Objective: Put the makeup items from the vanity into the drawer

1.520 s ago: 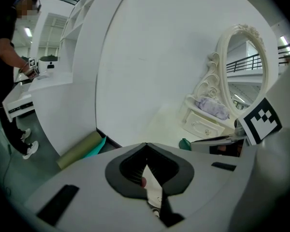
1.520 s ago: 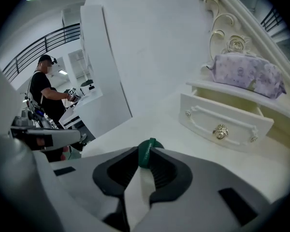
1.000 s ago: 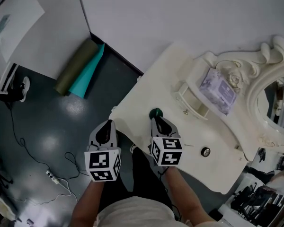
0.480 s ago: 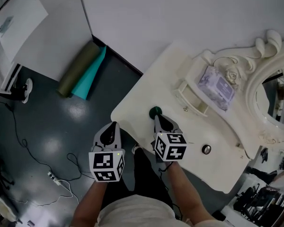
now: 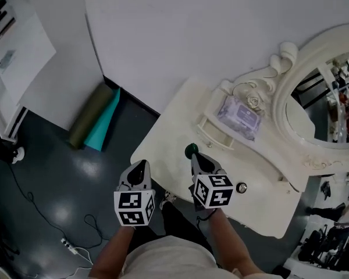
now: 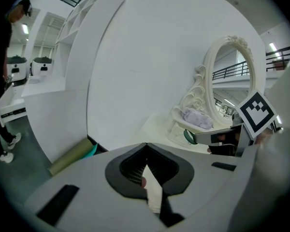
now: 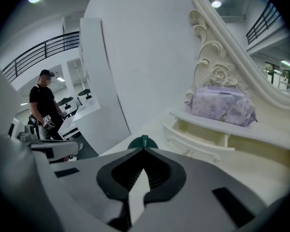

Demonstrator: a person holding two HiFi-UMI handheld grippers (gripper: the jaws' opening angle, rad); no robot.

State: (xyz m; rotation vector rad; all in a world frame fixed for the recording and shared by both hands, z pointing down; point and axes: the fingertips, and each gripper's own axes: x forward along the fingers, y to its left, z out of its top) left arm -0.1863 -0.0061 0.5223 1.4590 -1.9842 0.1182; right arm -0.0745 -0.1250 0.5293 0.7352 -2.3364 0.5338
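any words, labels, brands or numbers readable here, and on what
No text can be read in any view.
lavender pack on the vanity shelf: a pale label, too blurred to read.
marker cubes on the grippers: black-and-white square patterns only, no letters.
white board at upper left: a small grey mark, too small to read.
green round item in the right gripper: no print visible.

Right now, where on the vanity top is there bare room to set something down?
Bare: the cream vanity top at its left end, between the outer edge and the open small drawer; also the front stretch beyond the small round dark item. Crowded: before the drawer, where the right gripper holds the round green case in its jaws.
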